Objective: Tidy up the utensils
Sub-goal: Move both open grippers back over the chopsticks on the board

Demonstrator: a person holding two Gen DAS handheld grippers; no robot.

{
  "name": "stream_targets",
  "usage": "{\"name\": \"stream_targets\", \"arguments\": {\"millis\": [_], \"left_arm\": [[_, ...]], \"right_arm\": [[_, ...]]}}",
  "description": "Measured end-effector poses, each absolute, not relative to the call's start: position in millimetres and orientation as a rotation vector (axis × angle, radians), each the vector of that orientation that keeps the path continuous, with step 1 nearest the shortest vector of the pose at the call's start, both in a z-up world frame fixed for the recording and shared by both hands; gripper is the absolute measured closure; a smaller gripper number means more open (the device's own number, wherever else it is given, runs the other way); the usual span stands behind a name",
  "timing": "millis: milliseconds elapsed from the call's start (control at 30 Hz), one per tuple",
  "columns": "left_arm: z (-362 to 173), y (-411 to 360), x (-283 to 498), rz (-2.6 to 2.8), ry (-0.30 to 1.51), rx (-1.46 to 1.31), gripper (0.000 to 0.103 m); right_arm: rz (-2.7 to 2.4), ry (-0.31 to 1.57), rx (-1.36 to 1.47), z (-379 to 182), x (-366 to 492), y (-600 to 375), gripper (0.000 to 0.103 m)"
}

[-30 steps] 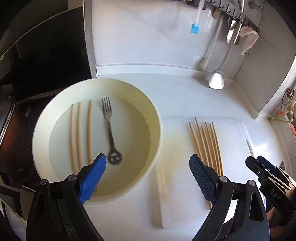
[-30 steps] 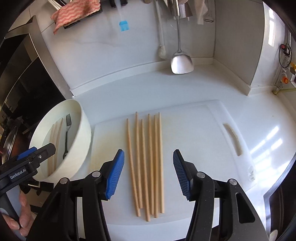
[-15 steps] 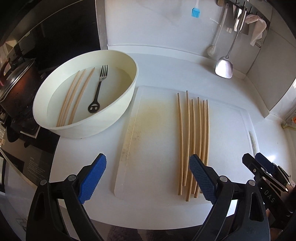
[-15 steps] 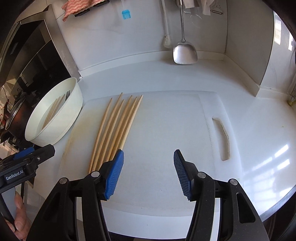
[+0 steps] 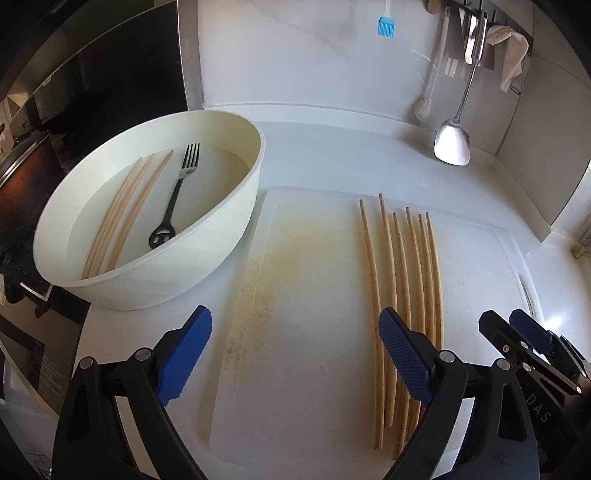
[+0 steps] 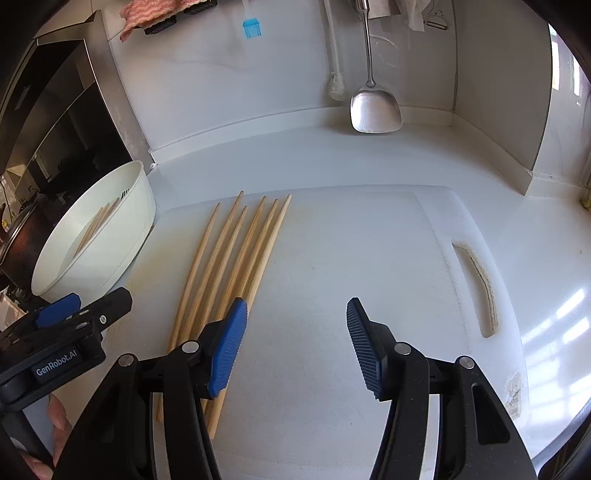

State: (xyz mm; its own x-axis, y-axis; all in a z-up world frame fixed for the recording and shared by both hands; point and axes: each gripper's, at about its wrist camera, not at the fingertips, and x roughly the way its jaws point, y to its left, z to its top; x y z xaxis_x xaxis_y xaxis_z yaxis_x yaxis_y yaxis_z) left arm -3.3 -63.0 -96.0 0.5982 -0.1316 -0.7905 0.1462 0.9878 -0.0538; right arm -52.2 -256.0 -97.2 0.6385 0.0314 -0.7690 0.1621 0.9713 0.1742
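Several wooden chopsticks [image 5: 402, 266] [image 6: 236, 251] lie side by side on a white cutting board [image 5: 314, 277] [image 6: 351, 258]. To the left stands a cream bowl [image 5: 184, 269] [image 6: 110, 258] holding three more chopsticks [image 5: 122, 214] and a dark-handled fork [image 5: 177, 192]. My left gripper [image 5: 293, 321] hangs open above the board's near left part, its right finger over the chopsticks' near ends. My right gripper [image 6: 297, 306] is open over bare board, its left finger just over the rightmost chopsticks. Neither holds anything.
A metal spatula [image 5: 452, 144] [image 6: 375, 110], a blue silicone brush [image 5: 386, 26] [image 6: 252, 28] and a white brush [image 5: 423, 107] hang on the back wall. A dark stove area [image 5: 92, 92] lies left of the bowl. A person's hand [image 6: 55, 417] holds the left gripper.
The left gripper has drawn back from over the bowl to the board and come lower. The right gripper has shifted from astride the chopsticks to their right. Both stay open.
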Motion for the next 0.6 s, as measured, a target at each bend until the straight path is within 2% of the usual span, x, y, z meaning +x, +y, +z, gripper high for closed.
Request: {"name": "stream_targets", "arguments": {"millis": [600], "left_arm": [[-115,-55,2,-0.189,0.905,0.016,0.013]], "right_arm": [[-0.143,0.894,0.180,-119,-35,-232,0.049]]}}
